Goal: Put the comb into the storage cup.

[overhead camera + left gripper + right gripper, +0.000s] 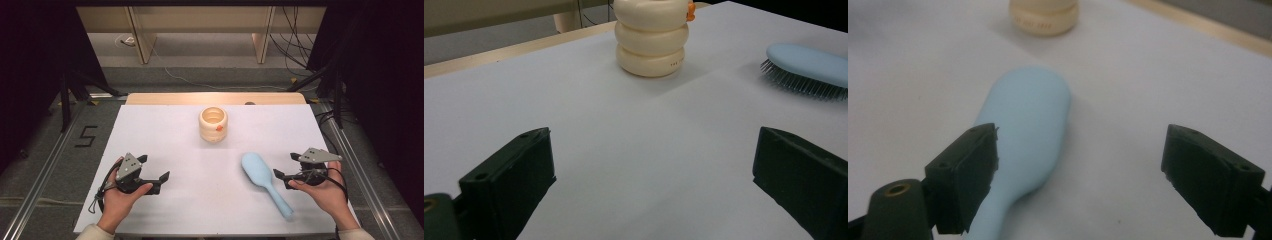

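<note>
Both grippers sit low over the white tabletop (165, 135), one in each hand. The left gripper (152, 181) has its fingers (509, 182) wide apart, nothing between them. Same deal with the right gripper (285, 170): fingers (965, 172) spread, empty. A light blue hairbrush (262, 180) lies bristles down just beside the right gripper. A cream ribbed cup (213, 124) stands upright farther back, near the middle.

the tool (1080, 180) stood wide open over the white tabletop (1148, 90), its left jaw overlapping a pale blue hairbrush (1023, 130); a cream pot (1044, 17) stood beyond.
</note>
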### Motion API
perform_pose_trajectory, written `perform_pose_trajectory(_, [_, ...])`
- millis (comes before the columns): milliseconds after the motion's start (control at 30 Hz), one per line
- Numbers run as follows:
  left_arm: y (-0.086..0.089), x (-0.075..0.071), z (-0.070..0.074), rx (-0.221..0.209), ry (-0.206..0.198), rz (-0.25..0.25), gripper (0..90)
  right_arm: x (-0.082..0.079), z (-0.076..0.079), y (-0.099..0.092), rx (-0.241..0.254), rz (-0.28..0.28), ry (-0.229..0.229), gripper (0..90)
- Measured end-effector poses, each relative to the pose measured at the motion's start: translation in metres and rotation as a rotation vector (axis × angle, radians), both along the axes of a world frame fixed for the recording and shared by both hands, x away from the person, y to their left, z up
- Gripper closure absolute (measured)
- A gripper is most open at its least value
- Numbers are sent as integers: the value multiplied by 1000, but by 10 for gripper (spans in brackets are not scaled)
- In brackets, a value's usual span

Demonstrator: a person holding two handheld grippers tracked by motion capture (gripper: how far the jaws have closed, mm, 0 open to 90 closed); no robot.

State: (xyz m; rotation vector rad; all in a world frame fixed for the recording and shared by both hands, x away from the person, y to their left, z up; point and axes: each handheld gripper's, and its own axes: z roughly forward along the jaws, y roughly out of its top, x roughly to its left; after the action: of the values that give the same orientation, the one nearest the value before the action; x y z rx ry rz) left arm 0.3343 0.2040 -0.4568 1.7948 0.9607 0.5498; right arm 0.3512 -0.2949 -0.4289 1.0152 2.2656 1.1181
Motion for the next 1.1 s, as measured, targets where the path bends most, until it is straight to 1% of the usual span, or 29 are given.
perform_pose_trajectory(33, [0,0,0,1,1,1,25,2,0,2,-27,21,31,158])
perform_pose_trajectory(100, [0,0,0,2,1,2,26,4,0,8,-63,55,84,159])
perform_pose_trajectory(133, [0,0,0,0,0,4,26,4,0,8,-63,55,84,159])
perform_pose_trajectory(167, [0,0,0,2,0,3,26,5,0,15,-122,93,143,160])
perform_pose_trajectory(233, [0,0,0,3,0,1,26,7,-2,22,-162,104,183,164])
perform_pose_trajectory(267, [0,0,0,3,0,1,26,7,-2,22,-162,104,183,164])
perform_pose_trajectory(300, [-1,0,0,3,-3,1,26,9,-4,29,-190,102,220,167])
perform_pose_trajectory(333, [-1,0,0,3,-3,1,26,9,-4,29,-190,102,220,167])
perform_pose_trajectory(367, [0,0,0,1,-5,3,26,12,-5,34,-206,85,247,159])
perform_pose_trajectory(400, [0,1,0,0,-5,5,26,12,-6,35,-212,75,259,157])
perform_pose_trajectory(467, [0,1,0,-2,-4,6,26,14,-6,39,-239,67,267,157])
perform_pose_trajectory(567, [1,1,0,-4,-3,8,26,16,-6,43,-282,68,298,159])
perform_pose_trajectory(633, [0,1,0,-4,-4,7,27,16,-5,46,-308,61,347,184])
perform_pose_trajectory(667, [0,1,0,-4,-4,7,27,16,-5,46,-308,61,347,184])
perform_pose_trajectory(700, [0,1,0,-4,-3,7,27,16,-6,49,-340,68,396,179])
perform_pose_trajectory(767, [0,1,0,-6,-2,6,27,17,-7,51,-355,69,425,185])
perform_pose_trajectory(800, [0,1,0,-6,-2,6,27,17,-7,51,-355,69,425,185])
perform_pose_trajectory(833, [0,1,0,-6,-3,7,28,17,-10,55,-383,70,460,192])
perform_pose_trajectory(900, [1,1,1,-9,-5,6,31,18,-12,57,-404,67,483,202])
perform_pose_trajectory(933, [1,1,1,-9,-5,6,31,18,-12,57,-404,67,483,202])
perform_pose_trajectory(967, [1,1,1,-10,-5,6,31,18,-13,59,-411,69,506,208])
perform_pose_trajectory(1067, [1,2,1,-11,-3,6,32,18,-14,61,-418,68,503,210])
perform_pose_trajectory(1100, [1,2,1,-11,-4,6,33,19,-15,64,-444,76,513,215])
